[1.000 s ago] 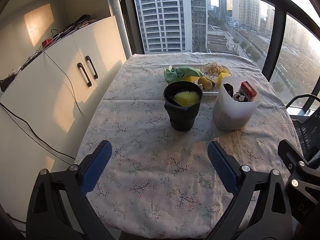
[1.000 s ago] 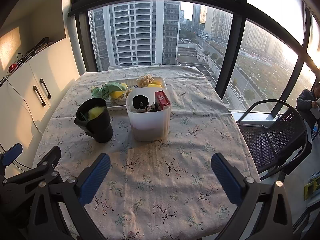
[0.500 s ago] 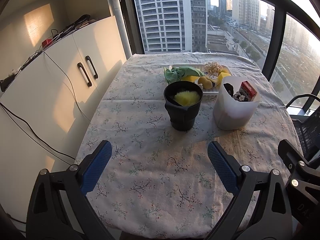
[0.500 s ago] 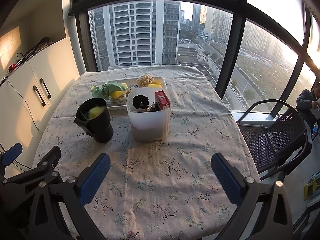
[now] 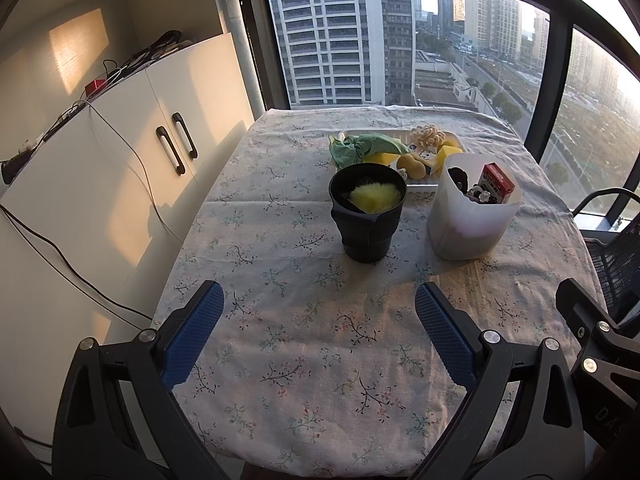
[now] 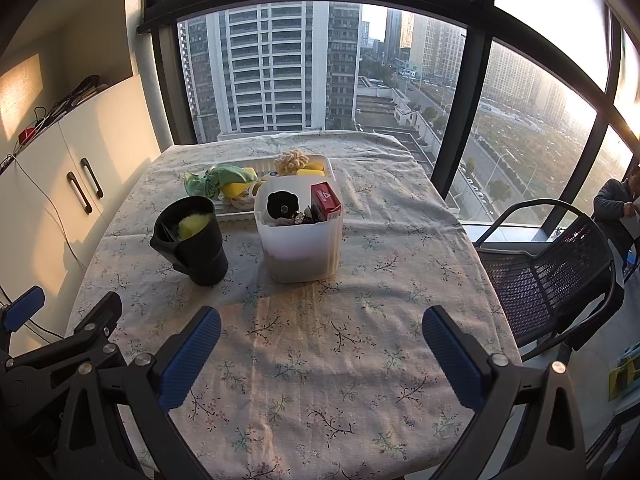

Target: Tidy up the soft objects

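A black cup stands mid-table with a fluffy yellow ball inside. Right of it is a white bin holding a red carton and dark small items. Behind both, a white tray carries a green cloth, yellow sponges and a cream scrunchie. My left gripper and right gripper hover open over the near tablecloth, holding nothing.
White cabinets with cables on top stand left of the table. A black mesh chair sits at the right edge. A person is at the far right. Large windows lie beyond the floral tablecloth.
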Demonstrator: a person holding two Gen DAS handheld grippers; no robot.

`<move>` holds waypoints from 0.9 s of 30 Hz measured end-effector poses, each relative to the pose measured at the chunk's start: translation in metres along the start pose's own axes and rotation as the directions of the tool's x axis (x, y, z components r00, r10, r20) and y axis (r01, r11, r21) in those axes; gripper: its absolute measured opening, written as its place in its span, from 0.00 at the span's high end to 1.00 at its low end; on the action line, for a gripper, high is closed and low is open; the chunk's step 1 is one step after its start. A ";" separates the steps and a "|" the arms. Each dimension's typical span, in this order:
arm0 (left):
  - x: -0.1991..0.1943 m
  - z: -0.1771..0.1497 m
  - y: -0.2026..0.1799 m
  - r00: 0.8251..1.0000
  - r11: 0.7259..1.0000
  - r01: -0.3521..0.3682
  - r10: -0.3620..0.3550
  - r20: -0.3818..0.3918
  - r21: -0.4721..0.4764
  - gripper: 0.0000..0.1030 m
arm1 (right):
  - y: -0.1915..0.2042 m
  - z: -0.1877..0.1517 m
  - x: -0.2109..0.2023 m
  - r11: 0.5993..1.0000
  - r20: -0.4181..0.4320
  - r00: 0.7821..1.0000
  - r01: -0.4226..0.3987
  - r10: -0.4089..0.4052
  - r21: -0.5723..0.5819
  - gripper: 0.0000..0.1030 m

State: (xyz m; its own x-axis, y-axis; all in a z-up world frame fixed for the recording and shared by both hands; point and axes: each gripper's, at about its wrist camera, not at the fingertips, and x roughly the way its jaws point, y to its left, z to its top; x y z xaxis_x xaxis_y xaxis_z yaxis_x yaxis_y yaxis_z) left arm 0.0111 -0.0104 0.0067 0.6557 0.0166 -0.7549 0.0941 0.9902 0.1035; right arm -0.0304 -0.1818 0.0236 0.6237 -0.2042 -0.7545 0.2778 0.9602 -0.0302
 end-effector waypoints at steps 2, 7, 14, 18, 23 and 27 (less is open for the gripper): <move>0.000 0.000 0.000 1.000 1.000 0.000 0.000 0.001 0.001 0.05 | 0.000 0.000 0.000 1.000 0.001 1.000 0.000 0.000 -0.001 0.00; 0.000 0.000 -0.001 1.000 1.000 -0.002 0.002 0.001 0.001 0.05 | 0.000 0.000 0.000 1.000 0.002 1.000 -0.001 0.001 -0.003 0.00; 0.000 0.000 -0.001 1.000 1.000 -0.003 0.003 0.000 0.002 0.05 | 0.000 0.000 -0.001 1.000 0.005 1.000 0.003 -0.003 -0.002 0.00; 0.000 0.000 -0.002 1.000 1.000 -0.003 0.003 0.000 -0.001 0.05 | 0.000 0.000 -0.001 1.000 0.005 1.000 0.002 -0.002 -0.001 0.00; 0.000 0.000 -0.001 1.000 1.000 -0.004 0.004 0.001 0.000 0.05 | 0.000 0.000 -0.001 1.000 0.005 1.000 0.002 -0.002 -0.002 0.00; 0.000 -0.001 -0.002 1.000 1.000 -0.004 0.004 0.001 0.001 0.05 | 0.000 0.000 -0.002 1.000 0.007 1.000 0.002 -0.002 -0.003 0.00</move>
State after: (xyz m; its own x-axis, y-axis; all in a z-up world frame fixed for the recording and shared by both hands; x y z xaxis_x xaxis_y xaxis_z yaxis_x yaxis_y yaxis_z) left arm 0.0104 -0.0125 0.0063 0.6566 0.0200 -0.7540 0.0925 0.9900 0.1067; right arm -0.0313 -0.1815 0.0249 0.6283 -0.2078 -0.7497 0.2773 0.9602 -0.0338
